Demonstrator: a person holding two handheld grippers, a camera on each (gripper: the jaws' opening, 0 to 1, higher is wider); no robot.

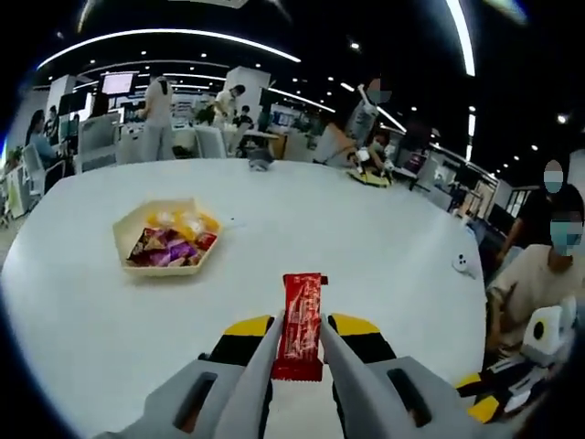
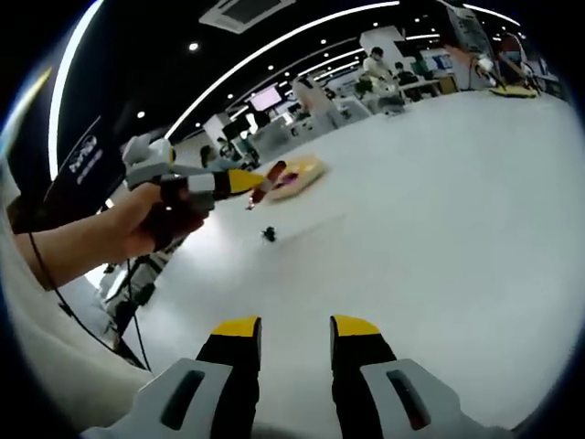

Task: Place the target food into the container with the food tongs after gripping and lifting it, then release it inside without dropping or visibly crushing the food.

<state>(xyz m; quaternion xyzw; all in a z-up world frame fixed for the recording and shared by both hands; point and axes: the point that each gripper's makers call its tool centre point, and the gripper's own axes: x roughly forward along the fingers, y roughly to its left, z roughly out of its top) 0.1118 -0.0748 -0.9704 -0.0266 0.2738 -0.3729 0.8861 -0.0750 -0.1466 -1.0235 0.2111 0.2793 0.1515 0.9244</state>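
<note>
Left tongs [image 1: 297, 337] are clamped on the red snack bar [image 1: 301, 325], wrapper pinched between the yellow tips and sticking out ahead of them. In the right gripper view you can see the left tongs [image 2: 245, 183] held up off the counter [image 2: 439, 210] with the bar [image 2: 267, 182] dangling out front, so the lift looks done and we're in the carry.

Ahead and to the left of the left tongs sits the hexagonal tray [image 1: 167, 240], already loaded with bright wrapped snacks [image 1: 171, 240]. Next move, as I read it: swing forward and left until the bar hangs over the tray, lower, then ease the tips apart rather than letting it fall. The bar is long, and the tray is fairly full, so it may end up resting on the pile.

Right tongs [image 2: 295, 334] hang low over bare counter, tips apart, nothing between them.

Between the left tongs and the tray, I see nothing blocking the way. Further right, a small white object [image 1: 463, 263] near the counter edge, and a seated person beyond it; both well off the line.
</note>
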